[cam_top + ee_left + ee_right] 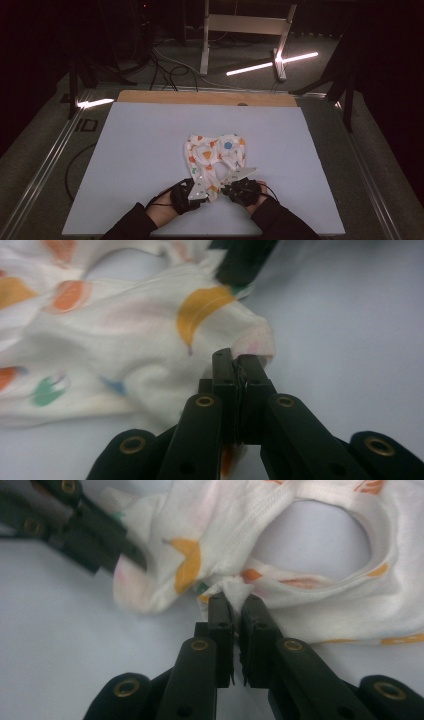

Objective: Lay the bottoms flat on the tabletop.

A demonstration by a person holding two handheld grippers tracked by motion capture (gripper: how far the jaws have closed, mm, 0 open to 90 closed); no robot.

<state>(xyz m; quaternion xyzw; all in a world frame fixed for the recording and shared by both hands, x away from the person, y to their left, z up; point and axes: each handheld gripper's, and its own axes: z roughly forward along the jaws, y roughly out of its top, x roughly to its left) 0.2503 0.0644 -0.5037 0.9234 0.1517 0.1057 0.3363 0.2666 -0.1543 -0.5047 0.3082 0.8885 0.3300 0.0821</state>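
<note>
A white garment (pixel 215 157) with coloured shapes lies crumpled on the near middle of the table (pixel 140 165). The left gripper (pixel 235 362) pinches its near edge with jaws pressed together on the fabric. Just right of it, the right gripper (pixel 235 602) pinches a fold of the same cloth.

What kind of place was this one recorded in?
Probably a darkened recording studio or lab: a pale work table on metal rails, light bars and cables on the floor beyond.

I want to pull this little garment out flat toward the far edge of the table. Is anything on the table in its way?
Nothing visible does. The printed garment lies alone on the pale sheet, with bare surface beyond it. The left gripper and right gripper are both shut on its near edge, close together.
</note>
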